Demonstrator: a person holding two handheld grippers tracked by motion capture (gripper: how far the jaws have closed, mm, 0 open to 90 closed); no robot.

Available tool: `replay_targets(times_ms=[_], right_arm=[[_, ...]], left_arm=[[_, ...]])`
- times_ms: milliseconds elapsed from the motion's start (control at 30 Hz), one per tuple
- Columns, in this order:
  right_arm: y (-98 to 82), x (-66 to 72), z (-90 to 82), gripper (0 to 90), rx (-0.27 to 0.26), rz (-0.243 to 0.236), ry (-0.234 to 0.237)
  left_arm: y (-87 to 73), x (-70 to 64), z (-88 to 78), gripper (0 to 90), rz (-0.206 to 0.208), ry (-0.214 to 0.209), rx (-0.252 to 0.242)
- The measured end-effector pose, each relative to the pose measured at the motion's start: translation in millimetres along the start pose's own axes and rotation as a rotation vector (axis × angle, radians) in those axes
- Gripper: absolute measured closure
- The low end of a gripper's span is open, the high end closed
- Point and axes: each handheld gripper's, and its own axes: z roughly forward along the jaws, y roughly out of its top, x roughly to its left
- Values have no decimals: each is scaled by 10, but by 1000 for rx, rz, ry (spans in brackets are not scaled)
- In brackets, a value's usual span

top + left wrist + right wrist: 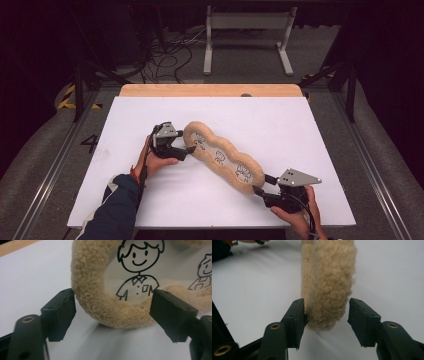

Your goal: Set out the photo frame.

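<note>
A long tan fleecy pouch [222, 157] with a pale middle panel of drawn cartoon figures lies slantwise on the white board [310, 125]. My left gripper [190, 149] is at its upper left end. In the left gripper view the jaws [113, 293] straddle the rounded fleece rim [100, 305], one outside the rim and one over the panel, without squeezing it. My right gripper [261, 185] is at the lower right end. In the right gripper view its jaws [327, 308] stand either side of the fleece edge [328, 277]; one pad brushes it and a gap remains at the other.
The white board rests on a wooden table [210, 90], and its far and right parts are bare. Beyond the table are floor cables [170, 55] and a grey metal stand [247, 30]. A hand and a dark blue sleeve [117, 205] come in at the lower left.
</note>
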Motion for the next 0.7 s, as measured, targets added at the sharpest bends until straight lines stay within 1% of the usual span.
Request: replay_targets(times_ms=[33,67,133,167,200,233,267,300,367,500,533,600,633,667,700], right_arm=[[-5,10,5,508,11,-7,-14],[-8,6,-2,541,5,-4,-5],[-13,2,0,580,3,1,0],[-12,4,-4,598,3,-2,4],[-9,8,-5,604,3,-8,4],[-7,12,-5,610,3,-13,2],[-7,12,-2,614,2,-11,-1],[-7,13,2,620,0,-8,-2],[-7,17,3,620,0,-10,-6],[-9,4,5,620,-4,-10,-15],[-10,-6,4,620,-4,-6,-18],[-11,-27,6,620,-7,-1,-22],[-8,-41,11,619,-10,-1,-25],[-8,-41,11,619,-10,-1,-25],[-4,-49,14,617,-8,-2,-28]], left_arm=[[-2,-8,21,244,3,6,6],[-3,-11,32,243,2,6,11],[-5,2,28,284,0,7,5],[-9,12,24,300,-9,2,0],[-14,26,19,310,-7,-2,-4],[-20,29,11,322,-18,-8,-5],[-20,36,7,330,-15,-11,-5],[-27,38,0,346,-26,-10,-9],[-29,47,-8,353,-24,-13,-9],[-42,62,-48,383,-26,-29,-3],[-49,61,-58,386,-34,-37,-7],[-53,73,-77,388,-20,-46,-2],[-59,57,-88,388,-34,-47,0],[-62,55,-100,388,-20,-41,3],[-68,40,-112,394,-14,-37,4]])
